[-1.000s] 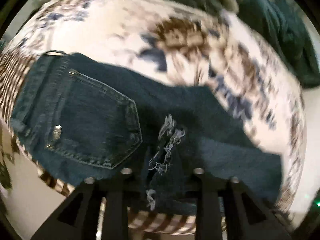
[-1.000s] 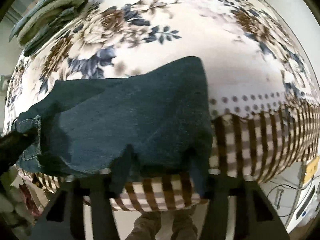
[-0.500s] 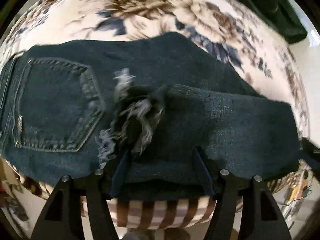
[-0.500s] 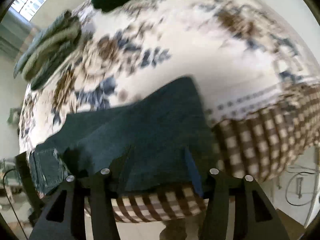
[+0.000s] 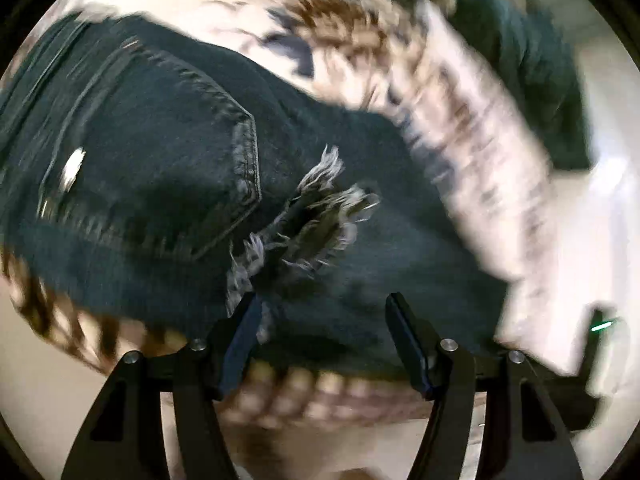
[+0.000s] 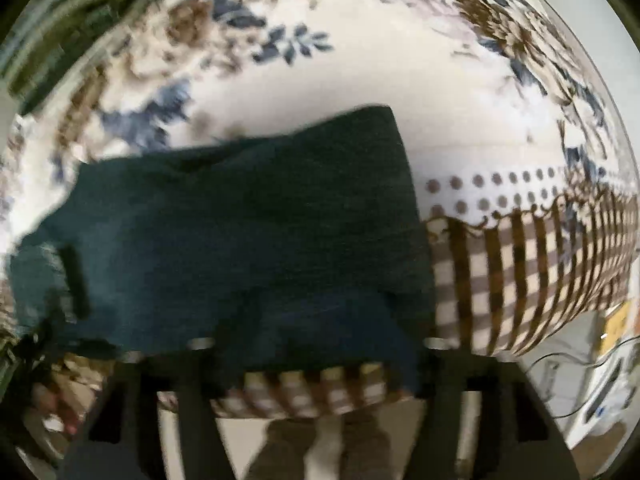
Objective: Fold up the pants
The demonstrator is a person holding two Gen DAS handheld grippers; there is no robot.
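Dark blue jeans lie folded on a floral tablecloth, back pocket up, with a frayed hem resting on top near the middle. My left gripper is open at the jeans' near edge, its fingers apart over the denim and holding nothing. In the right wrist view the folded legs of the jeans lie across the table's near edge. My right gripper is open at that edge, fingers wide apart over the cloth. Both views are motion-blurred.
The floral tablecloth has a brown checked border hanging over the front edge. A dark green garment lies at the far right in the left view; a striped green cloth lies far left in the right view.
Both grippers have drawn back toward the table's near edge, off the folded jeans. The frayed hem stays lying on the pocket side. Both views are now blurred by motion.
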